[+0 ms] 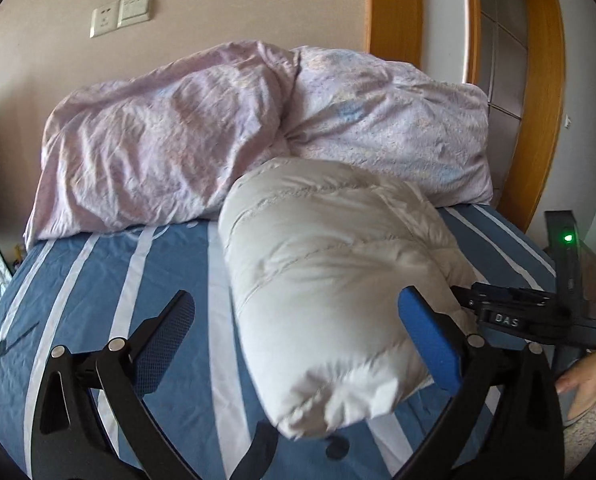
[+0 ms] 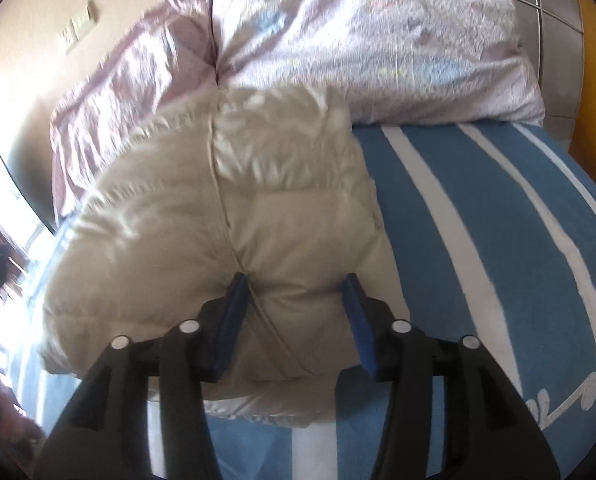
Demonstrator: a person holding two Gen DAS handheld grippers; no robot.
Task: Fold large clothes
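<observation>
A white puffer jacket lies folded into a thick bundle on the blue striped bed sheet. My left gripper stands wide open around the bundle's near end. Its left finger is clear of the fabric and its right finger is beside it. In the right wrist view the jacket bulges between the blue pads of my right gripper, which press into the padding at its near edge. From the left wrist view, the right gripper reaches in at the bundle's right side.
A rumpled pink-lilac duvet and a pillow are piled at the head of the bed against the wall. A wooden door frame stands at the right. A person's hand holds the right gripper's handle beyond the bed's right edge.
</observation>
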